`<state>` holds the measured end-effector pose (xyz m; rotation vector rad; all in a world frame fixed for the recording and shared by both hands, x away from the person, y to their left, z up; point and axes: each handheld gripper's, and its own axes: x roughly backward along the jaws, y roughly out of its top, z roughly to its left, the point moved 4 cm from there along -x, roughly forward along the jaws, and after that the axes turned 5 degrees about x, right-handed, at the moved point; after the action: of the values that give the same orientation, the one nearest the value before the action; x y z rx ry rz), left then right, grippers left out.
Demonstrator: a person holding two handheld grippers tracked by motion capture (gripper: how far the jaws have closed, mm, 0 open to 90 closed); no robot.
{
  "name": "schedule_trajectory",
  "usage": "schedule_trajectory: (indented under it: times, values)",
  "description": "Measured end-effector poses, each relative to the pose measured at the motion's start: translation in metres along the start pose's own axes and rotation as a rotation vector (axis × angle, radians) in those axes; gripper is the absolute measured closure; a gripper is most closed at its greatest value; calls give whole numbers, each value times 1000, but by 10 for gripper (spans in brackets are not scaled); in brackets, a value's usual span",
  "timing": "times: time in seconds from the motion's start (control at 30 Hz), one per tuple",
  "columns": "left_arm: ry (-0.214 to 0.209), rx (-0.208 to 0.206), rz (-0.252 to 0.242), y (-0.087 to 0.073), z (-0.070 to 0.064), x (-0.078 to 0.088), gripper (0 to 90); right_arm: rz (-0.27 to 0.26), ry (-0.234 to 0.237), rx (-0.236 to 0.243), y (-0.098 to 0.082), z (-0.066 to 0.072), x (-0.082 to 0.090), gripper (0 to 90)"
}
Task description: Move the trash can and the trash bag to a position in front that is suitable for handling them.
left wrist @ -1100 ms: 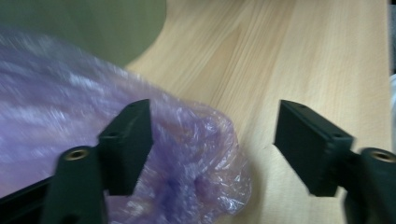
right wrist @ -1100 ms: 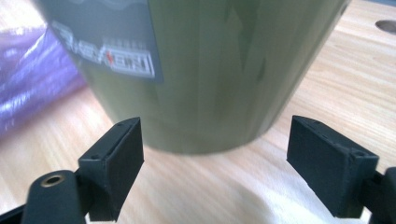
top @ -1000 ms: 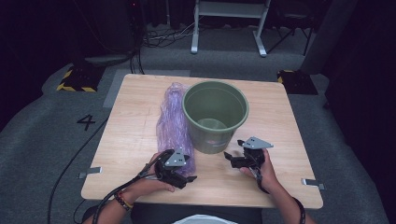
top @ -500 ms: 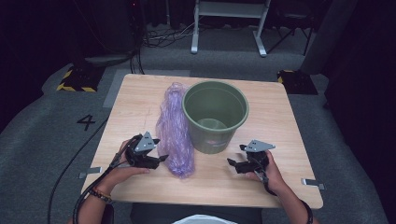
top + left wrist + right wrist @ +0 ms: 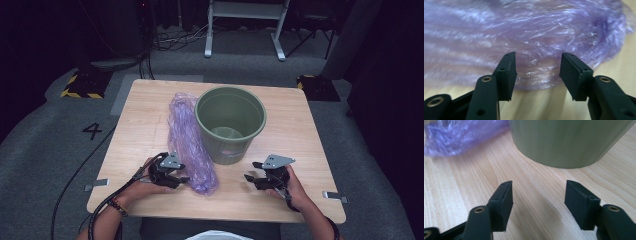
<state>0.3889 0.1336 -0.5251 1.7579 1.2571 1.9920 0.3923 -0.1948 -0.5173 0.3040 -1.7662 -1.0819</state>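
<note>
Jaws of the left gripper [image 5: 184, 179] stand apart, having just been closing, right at the near end of the crumpled purple plastic bag [image 5: 187, 140] (film between the tips, not pinched). The right gripper [image 5: 251, 178] has been narrowing too, over bare wood, near the round green plastic bucket [image 5: 230, 125] on the light wooden table [image 5: 300, 125].

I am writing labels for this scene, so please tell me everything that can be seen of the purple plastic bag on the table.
The crumpled, translucent purple plastic bag is thin, glossy film with many fine creases. It lies lengthwise as a long bundle on the light wooden table, directly beside the green plastic bucket; whether they touch cannot be told. The left gripper is at its near end, jaws apart, with the film just in front of them and not pinched.
</note>
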Motion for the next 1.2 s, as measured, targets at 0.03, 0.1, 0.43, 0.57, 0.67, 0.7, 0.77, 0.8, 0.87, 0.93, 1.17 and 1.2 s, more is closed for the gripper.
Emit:
schedule_trajectory:
  times: [0.03,0.1,0.43,0.57,0.67,0.7,0.77,0.8,0.87,0.93,1.17,1.2]
  values:
    - [-7,-8,4,3,-4,-3,433,-3,11,-2,0,0,1,443]
    - [-19,-27,13,8,-11,-8,420,-6,27,18,2,2,2,449]
    - [-56,-65,4,33,-46,-38,378,-40,117,42,14,20,4,437]
    - [-56,-60,-10,40,-53,-47,377,-59,134,26,17,23,5,399]
    - [-56,-54,-28,44,-57,-52,371,-56,138,9,16,23,2,390]
    - [-54,-50,-23,44,-58,-53,365,-46,138,6,15,23,0,391]
    - [-54,-49,-24,44,-59,-53,352,-28,140,2,11,23,-5,398]
    - [-56,-51,-25,44,-59,-53,338,-13,138,7,10,23,-8,405]
    - [-68,-35,-32,44,-59,-53,301,18,129,31,6,25,-13,448]
    - [-86,-28,-44,44,-59,-52,254,37,108,48,4,26,-17,470]
    - [-75,-23,-75,42,-52,-37,176,39,89,50,2,18,-14,685]
    - [-58,-28,-75,42,-51,-34,173,37,89,60,1,17,-13,711]
